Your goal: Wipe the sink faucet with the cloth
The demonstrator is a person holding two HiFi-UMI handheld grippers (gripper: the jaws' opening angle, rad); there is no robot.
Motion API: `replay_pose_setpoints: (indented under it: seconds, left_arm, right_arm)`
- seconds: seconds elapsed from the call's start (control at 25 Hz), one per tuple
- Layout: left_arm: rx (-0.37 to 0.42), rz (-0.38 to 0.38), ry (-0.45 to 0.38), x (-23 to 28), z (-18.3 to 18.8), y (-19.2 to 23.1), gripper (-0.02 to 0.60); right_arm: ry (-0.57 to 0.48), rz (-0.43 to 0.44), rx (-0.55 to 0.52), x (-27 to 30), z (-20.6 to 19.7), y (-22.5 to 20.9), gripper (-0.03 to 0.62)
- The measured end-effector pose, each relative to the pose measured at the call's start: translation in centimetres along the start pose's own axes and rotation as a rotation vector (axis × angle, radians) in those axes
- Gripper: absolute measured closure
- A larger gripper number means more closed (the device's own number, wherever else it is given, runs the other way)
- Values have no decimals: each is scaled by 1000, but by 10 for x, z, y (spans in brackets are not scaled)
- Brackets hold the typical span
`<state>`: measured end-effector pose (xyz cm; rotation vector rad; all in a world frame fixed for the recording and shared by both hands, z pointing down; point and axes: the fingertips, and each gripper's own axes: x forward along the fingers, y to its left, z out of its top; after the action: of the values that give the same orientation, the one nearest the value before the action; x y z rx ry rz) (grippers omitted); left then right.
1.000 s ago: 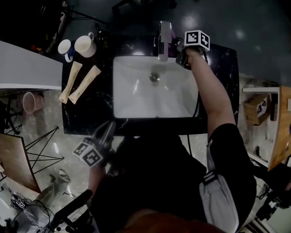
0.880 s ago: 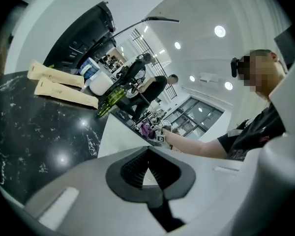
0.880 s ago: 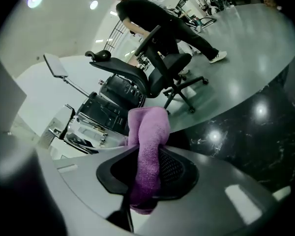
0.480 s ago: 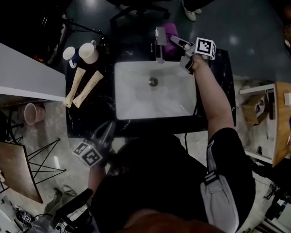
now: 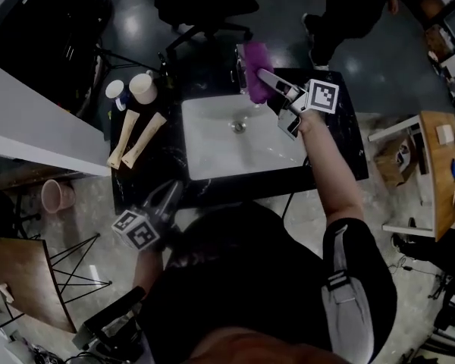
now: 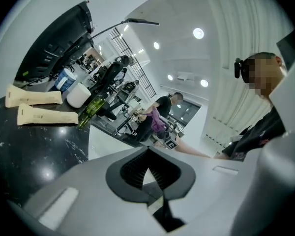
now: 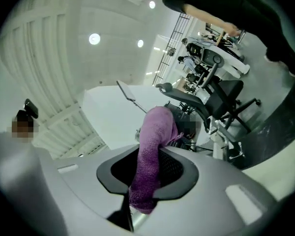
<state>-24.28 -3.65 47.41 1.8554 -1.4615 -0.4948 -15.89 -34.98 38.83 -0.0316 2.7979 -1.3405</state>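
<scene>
Right claw [image 5: 264, 76] clamps the purple cloth [image 5: 253, 61] — left claw [image 5: 171, 192] closed, empty.

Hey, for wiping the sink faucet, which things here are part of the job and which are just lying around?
Part of the job: purple cloth, right hand-held gripper clamped on it, faucet, sink.

Just lying about: two mugs, two beige packets, green bottle, pink cup on the floor.
</scene>
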Motion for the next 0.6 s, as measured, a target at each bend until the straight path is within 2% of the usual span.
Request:
replay_pose_setpoints:
  seconds: [0.12,0.24,0.36,0.48,0.6]
  left_arm:
    - [9,-52,22,-3,3,-4,581]
    - [-19,-143,68,-2,-1,-14,581]
    - [-116,-270,119,5,-5,-24,483]
    - [-253,-403,169,15,-13,-42,357]
    - [-302,-469,241,29,-31,-65,274]
  right_arm:
    - [-45,86,-18,-11,-43,64,497]
    - [-88,145,40,-26,-101,107,496]
    - [-130,178,136,-39,-158,132,496]
    - [-148,145,202,-51,-203,139,496]
    - [-127,106,207,-60,-236,149,496]
